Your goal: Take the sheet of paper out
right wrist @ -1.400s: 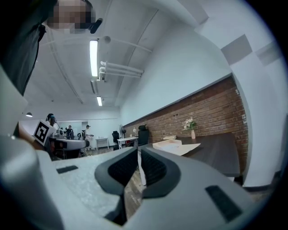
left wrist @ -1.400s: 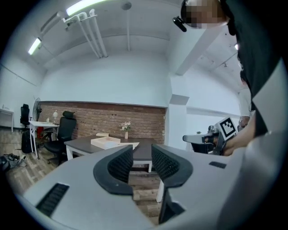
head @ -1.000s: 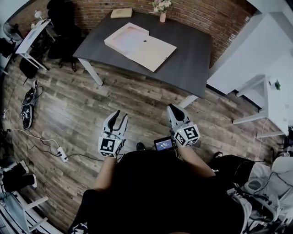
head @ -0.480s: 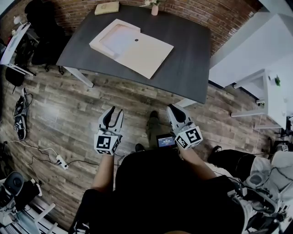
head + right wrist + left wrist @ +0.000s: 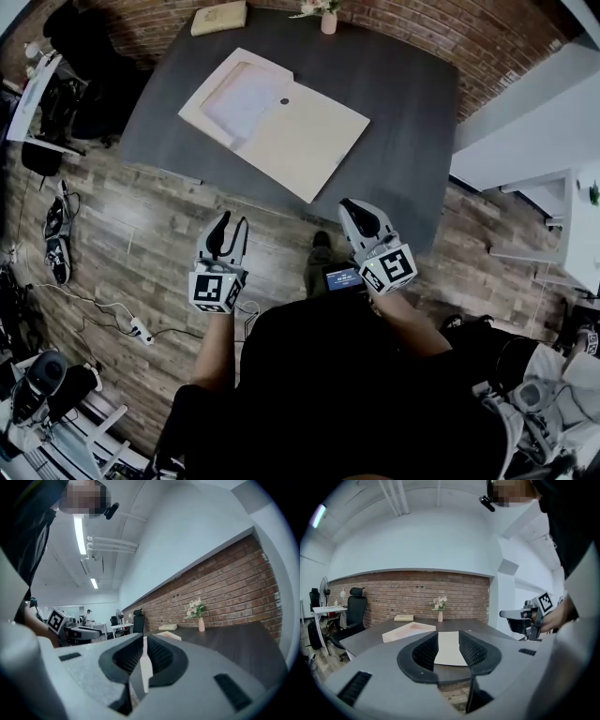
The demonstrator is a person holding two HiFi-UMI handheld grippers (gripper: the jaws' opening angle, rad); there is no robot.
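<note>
A flat cream folder [image 5: 309,141] lies open on the dark grey table [image 5: 412,103], and a pale sheet of paper [image 5: 239,94] rests in its left half. Both grippers hover at the table's near edge, short of the folder and touching nothing. My left gripper [image 5: 225,228] stands open and empty; in the left gripper view [image 5: 448,634] the folder [image 5: 408,630] shows beyond its jaws. My right gripper [image 5: 359,214] points level at the table; its jaws [image 5: 144,639] leave a narrow gap with nothing in it, and the folder [image 5: 169,635] lies far ahead.
A tan book [image 5: 218,17] and a vase of flowers [image 5: 328,21] stand at the table's far edge by the brick wall. A black office chair [image 5: 94,75] and a white desk [image 5: 33,94] stand to the left, white furniture [image 5: 572,225] to the right. A power strip [image 5: 141,330] lies on the wooden floor.
The table and folder have come much nearer in the head view. Both grippers have travelled forward from over the floor to the table's near edge. Their jaws look unchanged.
</note>
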